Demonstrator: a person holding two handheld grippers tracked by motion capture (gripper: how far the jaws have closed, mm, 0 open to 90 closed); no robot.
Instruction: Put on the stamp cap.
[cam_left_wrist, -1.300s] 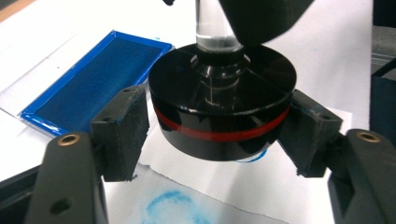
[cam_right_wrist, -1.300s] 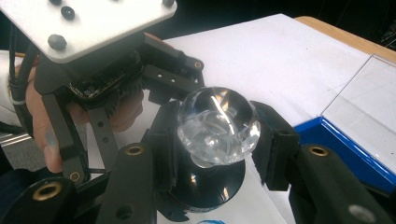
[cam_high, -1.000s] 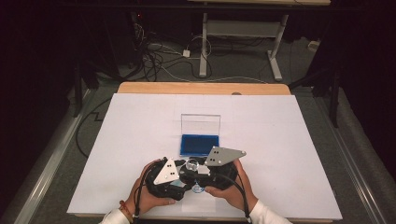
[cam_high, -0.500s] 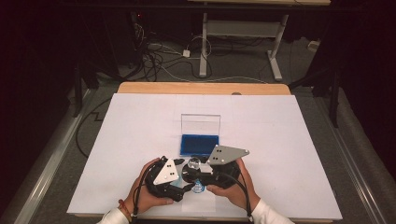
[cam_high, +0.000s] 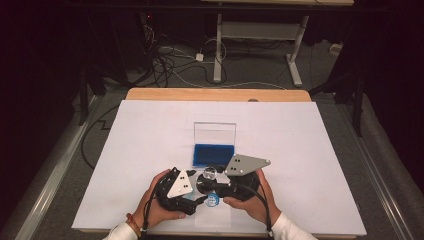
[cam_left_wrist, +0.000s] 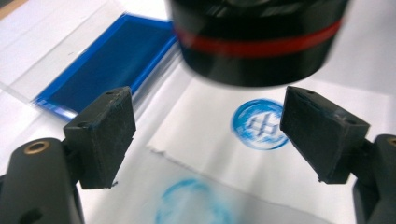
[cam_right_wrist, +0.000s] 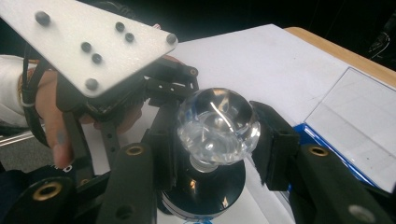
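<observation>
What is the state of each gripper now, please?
Left gripper: open, holding nothing; its jaws have just been opening.
Right gripper: shut on the stamp's clear knob.

The stamp is black with a red ring. The round print is blue. The ink pad is blue.

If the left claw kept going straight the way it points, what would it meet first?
Probably the black stamp base hanging just ahead of the open left claw, above the blue stamped mark; depth is hard to judge.

The stamp stands on paper, just before the ink pad.
</observation>
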